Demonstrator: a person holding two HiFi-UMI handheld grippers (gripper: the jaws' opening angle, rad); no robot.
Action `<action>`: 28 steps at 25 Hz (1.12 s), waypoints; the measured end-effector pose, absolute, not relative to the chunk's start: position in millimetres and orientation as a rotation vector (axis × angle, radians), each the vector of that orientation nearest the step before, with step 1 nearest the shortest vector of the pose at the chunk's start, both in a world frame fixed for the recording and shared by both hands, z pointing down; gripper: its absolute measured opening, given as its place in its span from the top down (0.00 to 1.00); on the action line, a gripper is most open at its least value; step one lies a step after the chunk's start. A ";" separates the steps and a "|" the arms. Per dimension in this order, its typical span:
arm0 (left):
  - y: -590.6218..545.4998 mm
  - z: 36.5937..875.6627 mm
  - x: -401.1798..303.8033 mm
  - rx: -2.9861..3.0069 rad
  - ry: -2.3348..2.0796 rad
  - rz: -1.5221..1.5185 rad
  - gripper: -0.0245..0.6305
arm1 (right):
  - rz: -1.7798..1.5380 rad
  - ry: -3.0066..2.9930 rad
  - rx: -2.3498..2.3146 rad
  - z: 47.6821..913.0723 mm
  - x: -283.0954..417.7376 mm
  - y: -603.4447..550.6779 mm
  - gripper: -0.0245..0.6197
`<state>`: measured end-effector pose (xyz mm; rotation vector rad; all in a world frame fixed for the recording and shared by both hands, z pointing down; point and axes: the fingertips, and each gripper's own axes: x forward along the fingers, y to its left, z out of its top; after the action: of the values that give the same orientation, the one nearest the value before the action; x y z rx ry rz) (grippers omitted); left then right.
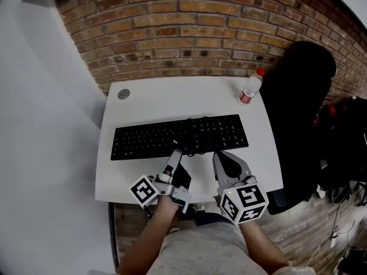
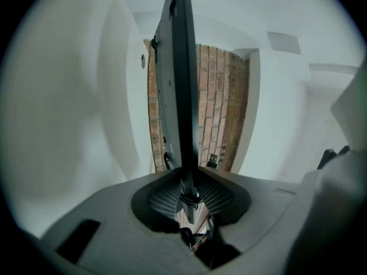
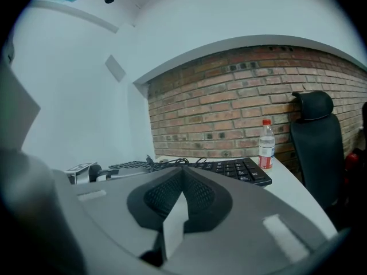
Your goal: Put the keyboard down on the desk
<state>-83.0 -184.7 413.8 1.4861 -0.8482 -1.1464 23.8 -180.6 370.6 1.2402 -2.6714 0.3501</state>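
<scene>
Keyboard (image 1: 179,137), flat black slab on desk (image 1: 172,96); left tongs (image 1: 175,152) pinch its edge, right tongs (image 1: 219,155) closed, empty.

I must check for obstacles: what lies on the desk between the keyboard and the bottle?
Nothing: the head view shows only bare white desk between the keyboard and the bottle.

The keyboard (image 1: 179,136) is matt black plastic on a smooth white counter (image 1: 172,99). Behind the keyboard, the brick wall (image 1: 189,27) looks rough; to its right stand a clear plastic bottle (image 1: 250,89) and a matt black chair (image 1: 298,96).
</scene>
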 end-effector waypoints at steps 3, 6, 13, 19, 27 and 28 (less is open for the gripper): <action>-201.7 424.3 -80.2 1.479 -0.855 -1.138 0.83 | 0.366 -2.660 1.231 379.8 27.6 -198.1 0.95; -213.6 433.0 -79.6 1.475 -0.859 -1.128 0.83 | 0.385 -2.652 1.216 387.8 29.6 -210.4 0.95; -231.7 455.8 -77.4 1.430 -0.871 -1.106 0.83 | 0.446 -2.636 1.166 407.9 26.4 -236.0 0.95; -244.3 477.0 -80.1 1.381 -0.905 -1.097 0.83 | 0.497 -2.619 1.134 424.5 25.6 -251.9 0.95; -257.8 488.5 -82.6 1.371 -0.918 -1.069 0.82 | 0.547 -2.615 1.097 434.3 25.9 -268.8 0.95; -259.0 490.0 -83.0 1.371 -0.921 -1.062 0.82 | 0.551 -2.616 1.092 434.9 25.4 -271.0 0.95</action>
<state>-83.0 -259.0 490.0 1.3714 -0.9211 -1.0623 25.4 -271.0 434.9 1.0920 -2.6161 0.5510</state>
